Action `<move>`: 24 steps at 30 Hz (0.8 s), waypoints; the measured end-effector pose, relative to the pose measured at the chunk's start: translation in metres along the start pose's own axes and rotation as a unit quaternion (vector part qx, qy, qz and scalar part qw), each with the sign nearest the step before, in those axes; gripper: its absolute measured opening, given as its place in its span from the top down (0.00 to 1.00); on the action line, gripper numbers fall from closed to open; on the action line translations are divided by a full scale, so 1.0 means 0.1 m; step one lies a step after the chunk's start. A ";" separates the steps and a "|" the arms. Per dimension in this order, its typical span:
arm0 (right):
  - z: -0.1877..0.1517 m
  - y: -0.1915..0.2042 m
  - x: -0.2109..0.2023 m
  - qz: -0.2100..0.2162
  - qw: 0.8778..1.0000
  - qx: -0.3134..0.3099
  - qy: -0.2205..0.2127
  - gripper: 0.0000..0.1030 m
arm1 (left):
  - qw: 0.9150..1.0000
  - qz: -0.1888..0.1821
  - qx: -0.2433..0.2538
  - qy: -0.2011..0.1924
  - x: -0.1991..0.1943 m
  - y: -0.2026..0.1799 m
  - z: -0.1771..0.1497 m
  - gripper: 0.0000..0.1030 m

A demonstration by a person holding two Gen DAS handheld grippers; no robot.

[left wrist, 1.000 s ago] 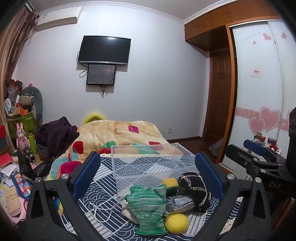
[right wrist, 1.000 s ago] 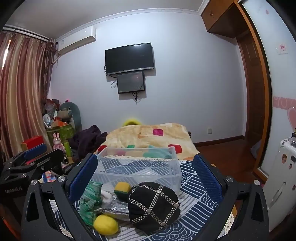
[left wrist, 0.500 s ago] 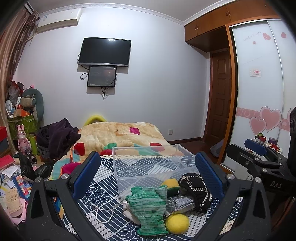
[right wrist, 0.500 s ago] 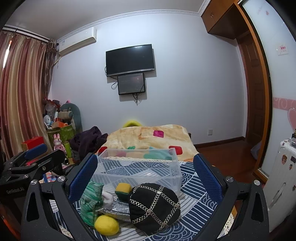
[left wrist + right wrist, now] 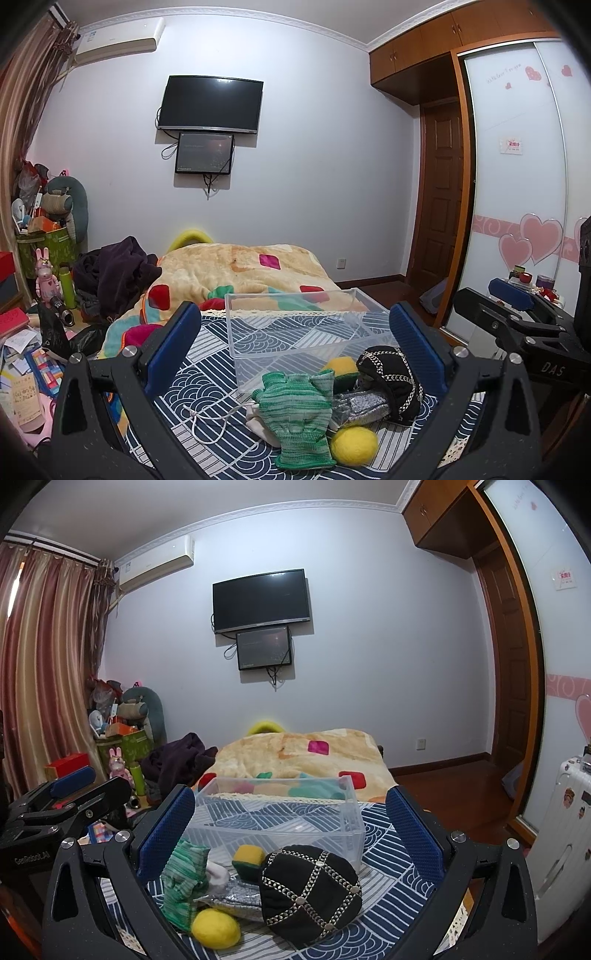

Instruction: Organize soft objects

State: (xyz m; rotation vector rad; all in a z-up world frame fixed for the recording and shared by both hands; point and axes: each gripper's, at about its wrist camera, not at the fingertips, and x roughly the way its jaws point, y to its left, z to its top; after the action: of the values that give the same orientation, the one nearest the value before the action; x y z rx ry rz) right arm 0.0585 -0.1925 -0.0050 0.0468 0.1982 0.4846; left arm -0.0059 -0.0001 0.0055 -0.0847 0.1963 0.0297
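A pile of soft objects lies on the blue patterned bedspread (image 5: 207,373) in front of a clear plastic bin (image 5: 295,332): a green knit glove (image 5: 295,410), a yellow felt ball (image 5: 352,445), a yellow-green sponge (image 5: 338,367), a silver cloth (image 5: 360,406), a white pouch with a cord (image 5: 258,424) and a black studded cap (image 5: 395,380). My left gripper (image 5: 295,332) is open and empty above the pile. My right gripper (image 5: 290,812) is open and empty, over the cap (image 5: 308,891), glove (image 5: 183,880), ball (image 5: 214,928) and bin (image 5: 280,812).
A patchwork blanket (image 5: 240,269) and dark clothes (image 5: 114,269) lie beyond the bin. Clutter and boxes (image 5: 26,332) fill the floor at left. A wardrobe with sliding doors (image 5: 517,184) and a white suitcase (image 5: 561,830) stand at right.
Both grippers have tilted slightly, shifting the scene a little lower in each view. Both stay open and empty. The objects have not moved.
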 end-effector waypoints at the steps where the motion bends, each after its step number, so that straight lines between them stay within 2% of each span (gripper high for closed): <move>1: 0.00 0.00 0.00 0.000 1.000 0.000 0.000 0.00 | 1.000 0.000 0.000 0.000 0.00 0.00 0.00 0.00; 24: 0.00 0.00 0.00 0.000 1.000 0.001 0.000 0.00 | 1.000 0.001 -0.001 -0.003 -0.01 0.00 0.01 0.00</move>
State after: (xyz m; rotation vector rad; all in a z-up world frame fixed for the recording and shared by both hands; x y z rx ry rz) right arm 0.0582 -0.1923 -0.0052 0.0485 0.1977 0.4848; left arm -0.0070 0.0000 0.0067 -0.0856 0.1895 0.0330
